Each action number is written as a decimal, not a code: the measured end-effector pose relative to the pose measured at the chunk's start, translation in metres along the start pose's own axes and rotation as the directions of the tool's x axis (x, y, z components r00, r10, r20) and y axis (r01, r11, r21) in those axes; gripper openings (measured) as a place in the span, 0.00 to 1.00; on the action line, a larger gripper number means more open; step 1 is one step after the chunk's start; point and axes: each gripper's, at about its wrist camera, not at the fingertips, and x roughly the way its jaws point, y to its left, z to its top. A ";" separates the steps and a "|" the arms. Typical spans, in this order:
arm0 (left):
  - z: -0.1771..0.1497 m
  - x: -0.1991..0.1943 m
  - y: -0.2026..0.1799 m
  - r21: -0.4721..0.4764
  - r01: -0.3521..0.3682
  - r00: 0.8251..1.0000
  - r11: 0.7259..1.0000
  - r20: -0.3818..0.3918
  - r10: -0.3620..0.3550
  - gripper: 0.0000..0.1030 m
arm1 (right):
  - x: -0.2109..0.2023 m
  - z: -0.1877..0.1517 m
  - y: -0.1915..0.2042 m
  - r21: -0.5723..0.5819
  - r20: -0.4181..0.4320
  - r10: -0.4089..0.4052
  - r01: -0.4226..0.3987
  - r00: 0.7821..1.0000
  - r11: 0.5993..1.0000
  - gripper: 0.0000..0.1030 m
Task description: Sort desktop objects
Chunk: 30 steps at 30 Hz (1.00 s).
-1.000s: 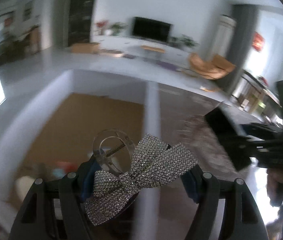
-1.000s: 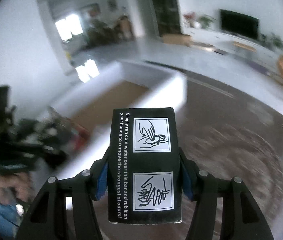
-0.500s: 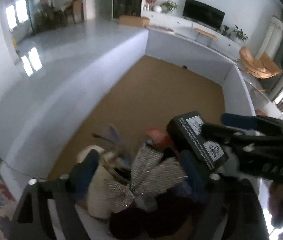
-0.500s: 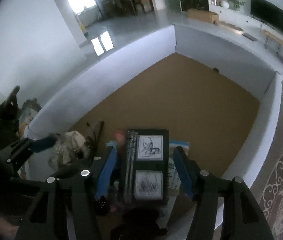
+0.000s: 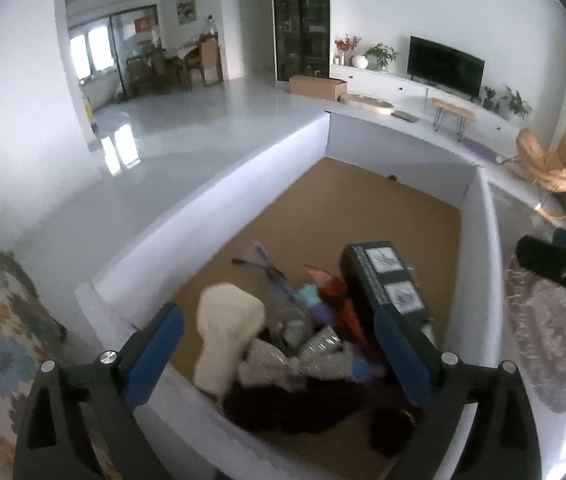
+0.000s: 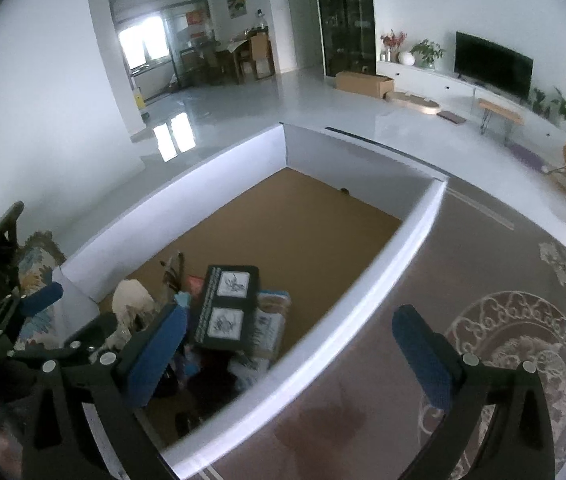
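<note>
A white-walled box [image 5: 243, 184] with a brown floor holds a pile in its near corner. On the pile lies the silver glitter bow [image 5: 311, 354], beside a cream fluffy item [image 5: 227, 336] and a dark fuzzy one [image 5: 303, 400]. My left gripper [image 5: 279, 344] hangs over them with its jaws opening; its pads touch nothing. The black picture-printed box [image 6: 227, 308] rests flat on the pile. My right gripper [image 6: 291, 348] is above the box's near wall [image 6: 403, 240], its jaws opening and nothing between them.
The far half of the brown floor [image 5: 363, 208] is bare. A patterned rug [image 6: 523, 340] spreads to the right of the box and a patterned cushion [image 5: 7, 320] lies to its left. The other gripper [image 5: 563, 272] shows at the right edge.
Both grippers swung down over the white box and let go. The glitter bow and the black box now lie on the pile, and both pairs of jaws stand much wider.
</note>
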 end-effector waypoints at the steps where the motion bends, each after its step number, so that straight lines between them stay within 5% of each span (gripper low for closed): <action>1: -0.003 -0.004 0.000 -0.008 -0.001 1.000 1.000 0.011 0.001 0.94 | -0.001 -0.002 -0.003 -0.004 0.001 -0.001 0.001 1.000 1.000 1.00; 9: -0.016 -0.042 -0.016 0.053 -0.030 0.995 0.998 0.100 0.024 0.94 | 0.003 -0.015 0.001 -0.017 -0.027 -0.005 0.004 1.000 1.000 1.00; 20: -0.016 -0.045 0.005 -0.034 -0.040 0.994 0.999 0.101 0.043 0.94 | 0.009 -0.010 0.028 -0.088 -0.031 -0.004 0.002 1.000 0.996 1.00; 30: -0.020 -0.041 0.012 -0.055 0.050 0.995 0.997 0.088 -0.045 1.00 | 0.023 -0.015 0.028 -0.091 -0.051 -0.007 0.002 0.999 0.996 1.00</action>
